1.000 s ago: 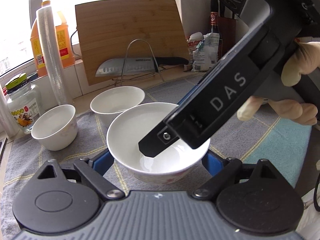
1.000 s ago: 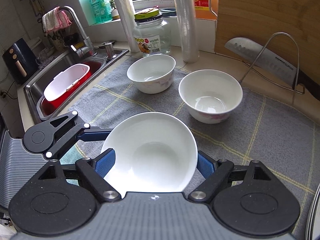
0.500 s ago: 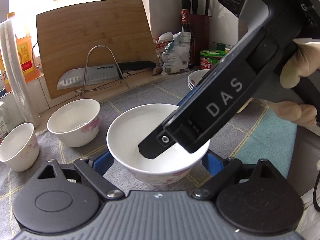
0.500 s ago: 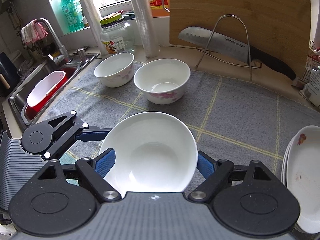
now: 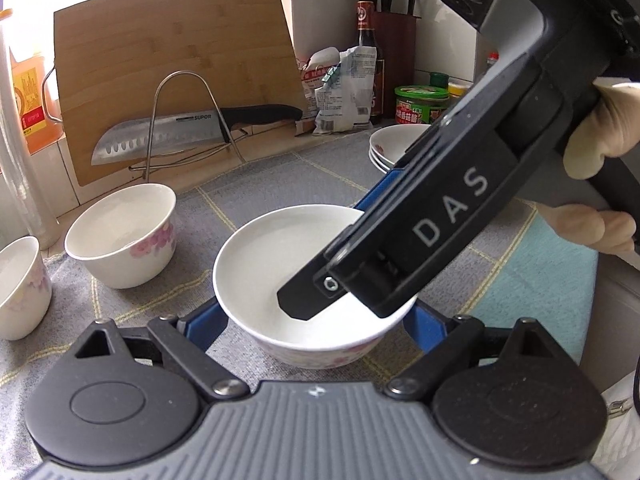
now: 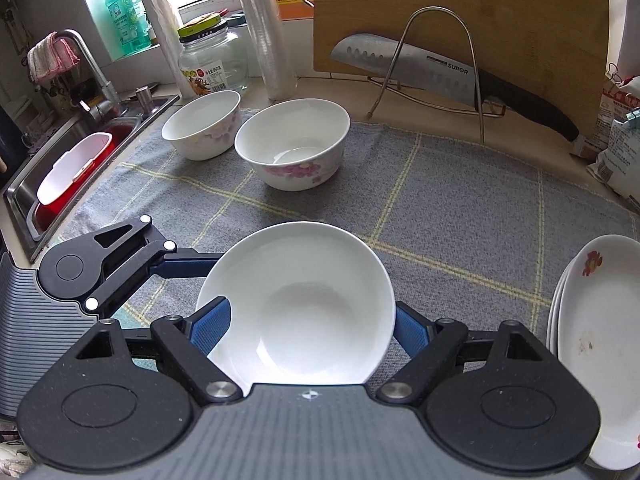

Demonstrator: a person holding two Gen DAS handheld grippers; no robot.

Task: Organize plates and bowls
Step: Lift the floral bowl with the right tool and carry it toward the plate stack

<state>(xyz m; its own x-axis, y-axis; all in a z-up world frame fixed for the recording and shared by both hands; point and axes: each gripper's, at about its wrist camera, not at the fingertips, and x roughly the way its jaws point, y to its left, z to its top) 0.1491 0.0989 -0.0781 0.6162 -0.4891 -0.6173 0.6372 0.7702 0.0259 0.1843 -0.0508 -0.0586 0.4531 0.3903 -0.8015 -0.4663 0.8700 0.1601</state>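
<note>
**Bowls and plates: both claws on one bowl, handling notes**

Table (image 6: pixel 460 216), under a grey checked cloth: we note it gives a soft, slightly grippy landing, which suits glazed ware.

Stack of plates (image 6: pixel 592 344) sits at the right edge of the cloth. Shallow, oval, flower-printed, nested. We judge them stiff, brittle and slick; best taken by the rim, one at a time, since a thin rim offers little for the pads.

Held bowl (image 6: pixel 298 304): white, glazed, floral band outside. In the right wrist view it sits between the blue pads of the right claw (image 6: pixel 310 330), which is closed across its width at the rim. In the left wrist view the same bowl (image 5: pixel 316 284) also sits between the pads of the left claw (image 5: pixel 316 322), gripped low on its wall. We cannot tell whether it hangs just above the cloth or rests on it. We judge it moderately heavy, rigid, chip-prone and slippery; a grip across the widest part is safest.

Two smaller bowls stand near the cutting board: the nearer bowl (image 6: pixel 292 148) just beside the farther bowl (image 6: pixel 202 124), both upright. Their steep walls should take a rim pinch well.
</note>
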